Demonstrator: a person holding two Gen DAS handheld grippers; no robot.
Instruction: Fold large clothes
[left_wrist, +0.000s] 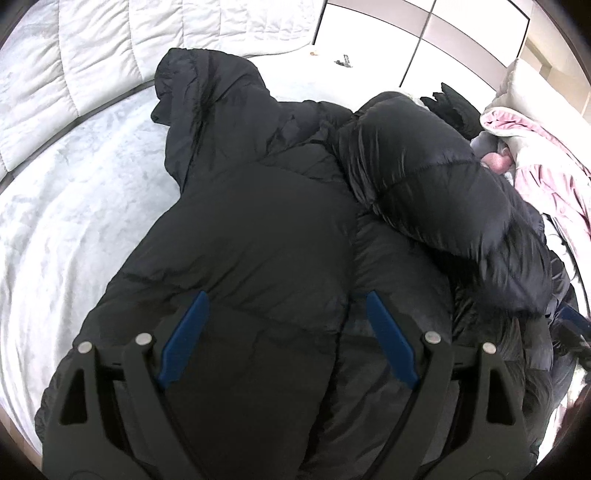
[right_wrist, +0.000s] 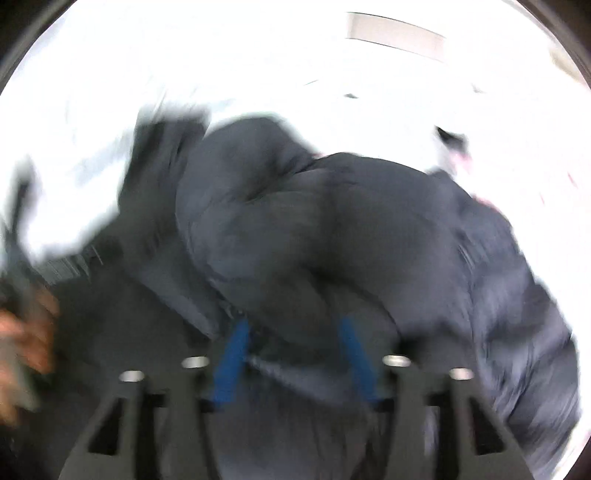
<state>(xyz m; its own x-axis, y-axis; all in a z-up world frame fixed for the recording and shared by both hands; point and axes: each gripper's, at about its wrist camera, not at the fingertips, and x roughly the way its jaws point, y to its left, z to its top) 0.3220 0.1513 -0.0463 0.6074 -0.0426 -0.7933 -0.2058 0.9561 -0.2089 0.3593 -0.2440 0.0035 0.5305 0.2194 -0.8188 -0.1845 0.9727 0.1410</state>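
Beneath the left hand-held gripper (left_wrist: 286, 306), jaws wide, lies one black puffer jacket (left_wrist: 258, 229) on the bed (left_wrist: 74, 206); the right hand-held gripper (right_wrist: 291, 325), blurred, gapes over its bulk.

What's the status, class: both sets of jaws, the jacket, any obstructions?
Left gripper jaws open over the black puffer jacket. Right gripper jaws apart, view blurred. One sleeve folded across. Pink blanket alongside.

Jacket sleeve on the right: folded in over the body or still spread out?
Folded in. The sleeve lies diagonally across the jacket body, not out on the bed. The far sleeve's state: cannot tell.
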